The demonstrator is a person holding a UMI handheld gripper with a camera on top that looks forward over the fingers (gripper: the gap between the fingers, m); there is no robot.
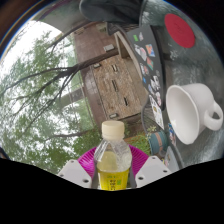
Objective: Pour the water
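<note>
Claw clamped on bottle; white cup beyond.

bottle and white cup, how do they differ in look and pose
The bottle is clear with yellowish liquid and a pale cap; the white cup is opaque with a handle. The bottle stands between the tongs; the cup sits beyond them, mouth facing the camera. The bottle is capped; the cup is open.

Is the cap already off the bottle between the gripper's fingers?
No, the bottle between the gripper fingers has its pale cap on, with the white cup lying beyond it.
</note>
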